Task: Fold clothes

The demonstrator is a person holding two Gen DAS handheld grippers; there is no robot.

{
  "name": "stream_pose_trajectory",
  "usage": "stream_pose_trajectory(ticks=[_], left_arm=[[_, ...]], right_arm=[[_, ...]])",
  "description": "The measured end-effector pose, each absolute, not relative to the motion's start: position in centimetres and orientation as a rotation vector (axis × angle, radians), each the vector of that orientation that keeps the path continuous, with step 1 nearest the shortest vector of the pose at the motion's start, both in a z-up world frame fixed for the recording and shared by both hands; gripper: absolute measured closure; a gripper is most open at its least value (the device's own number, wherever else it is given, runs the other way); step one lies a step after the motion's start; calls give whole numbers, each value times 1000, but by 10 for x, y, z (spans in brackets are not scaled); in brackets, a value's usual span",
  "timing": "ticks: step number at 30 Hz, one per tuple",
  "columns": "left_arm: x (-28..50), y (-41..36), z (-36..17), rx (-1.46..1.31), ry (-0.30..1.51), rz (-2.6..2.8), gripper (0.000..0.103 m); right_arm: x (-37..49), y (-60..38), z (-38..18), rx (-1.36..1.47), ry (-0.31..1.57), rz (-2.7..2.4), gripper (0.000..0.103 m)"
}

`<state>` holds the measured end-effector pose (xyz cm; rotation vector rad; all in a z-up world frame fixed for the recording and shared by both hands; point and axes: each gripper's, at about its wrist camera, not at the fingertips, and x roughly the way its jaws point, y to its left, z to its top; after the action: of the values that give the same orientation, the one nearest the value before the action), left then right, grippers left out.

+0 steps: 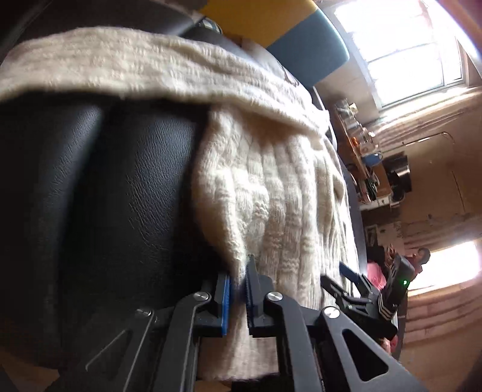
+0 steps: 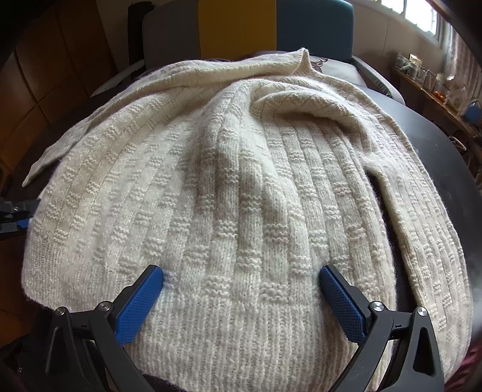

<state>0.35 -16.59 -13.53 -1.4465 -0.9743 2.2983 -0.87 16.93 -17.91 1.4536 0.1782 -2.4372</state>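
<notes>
A cream knit sweater [image 2: 241, 187] lies spread over the black leather surface [image 1: 120, 187].

So the sweater [image 2: 241, 187] pretty much eats the whole black table [image 2: 446, 144] in the right wrist view, spread from 9 o'clock round to 4. The only bare tabletop is a strip at 2 to 3 o'clock, right of the sleeve [image 2: 421, 217], and that's where a gripper could slide in. At 12 o'clock the chair backs [image 2: 313, 24] wall off the far side. The shelf of jars [image 2: 427, 75] crowds 2 o'clock past the table edge.

In the left wrist view, the black leather [image 1: 105, 196] from 8 to 10 o'clock is open and flat. The right gripper [image 1: 355, 286], jaws spread wide, sits at 4 o'clock, so that side's tight. The left gripper [image 1: 238, 286] is clamped on the sweater's edge.
</notes>
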Motion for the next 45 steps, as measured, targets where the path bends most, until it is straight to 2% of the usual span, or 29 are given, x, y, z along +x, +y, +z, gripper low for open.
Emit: stream_pose_trajectory(ticks=[3,7,8,13,15,21,24,27,33,35,39,42,43,44,45], left_arm=[[21,-183,-113,-1416,-905,2407,98],[12,-181,-137,-1586,-826,2400,95],[11,-177,-141,-1586,-829,2397,91],[7,-174,-103,-1441,-813,2513,86],[1,-172,-78,-1333,-708,2608,82],[-40,-127,-40,-1206,-88,2707,78],[-61,-172,-41,-1312,-101,2703,78],[-60,-186,-40,-1268,6,2704,75],[-59,-138,-52,-1156,473,2528,71],[-69,-122,-63,-1144,613,2486,71],[-107,-111,-93,-1249,688,2437,71],[-123,-103,-109,-1265,850,2434,71],[-126,-100,-113,-1250,906,2443,76],[-130,-108,-108,-1258,790,2470,98],[-134,-117,-101,-1267,649,2495,97]], right_arm=[[-11,174,-176,1507,174,-2381,0],[3,175,-177,1490,204,-2368,0],[6,174,-177,1475,199,-2383,0],[8,169,-174,1478,204,-2371,0],[4,170,-169,1482,167,-2353,0],[-15,167,-153,1405,-5,-2387,0],[-27,162,-154,1384,-41,-2378,0],[-35,155,-156,1355,-42,-2359,0],[-45,134,-167,1359,7,-2333,0],[-50,132,-172,1375,-1,-2342,0],[-53,129,-175,1383,7,-2350,0],[-53,126,-177,1377,42,-2351,0],[-53,125,-177,1375,54,-2351,0],[-53,124,-178,1372,67,-2353,0],[-52,123,-178,1370,80,-2355,0]])
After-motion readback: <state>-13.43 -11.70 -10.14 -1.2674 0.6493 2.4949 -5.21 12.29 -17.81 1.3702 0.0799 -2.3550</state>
